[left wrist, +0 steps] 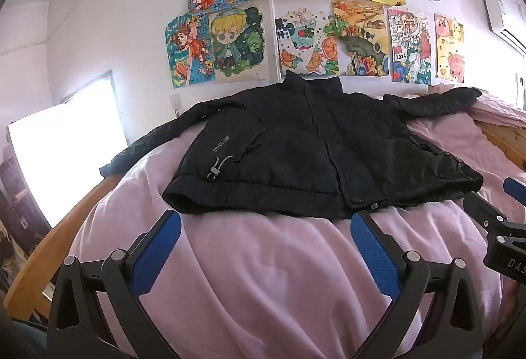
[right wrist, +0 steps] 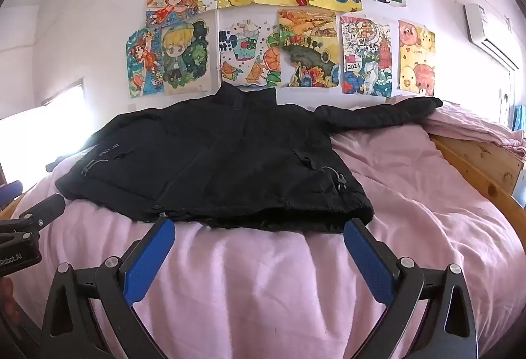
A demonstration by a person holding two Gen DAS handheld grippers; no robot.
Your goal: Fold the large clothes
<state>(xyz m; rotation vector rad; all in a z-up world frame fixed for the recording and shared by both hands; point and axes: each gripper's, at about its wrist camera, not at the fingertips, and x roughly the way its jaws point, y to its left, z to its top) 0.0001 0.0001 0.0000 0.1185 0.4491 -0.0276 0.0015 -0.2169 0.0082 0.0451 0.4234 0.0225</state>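
Jacket (left wrist: pixel 315 155) lies flat, front up, on the pink bed (left wrist: pixel 263 276), collar toward the wall, hem toward both claws. Both sleeves are spread outward, so the long axis runs left to right across the claws' line of sight.

Left claw (left wrist: pixel 266 247): jaws wide apart, holding nothing, hovering just short of the hem. The jacket lies straight ahead of it; the zipper end sits just beyond its right finger.

Right claw (right wrist: pixel 259 248): jaws wide apart, empty. Its fingertips reach the hem edge; contact cannot be confirmed. The jacket's right half lies straight ahead, the right hem corner just past its right finger.

Assessment: folding not yet begun. Each claw faces its own half of the hem, neither clearly nearer. The sleeves lie well beyond, nearer the wall; the right sleeve (right wrist: pixel 378 110) is on the right claw's side.
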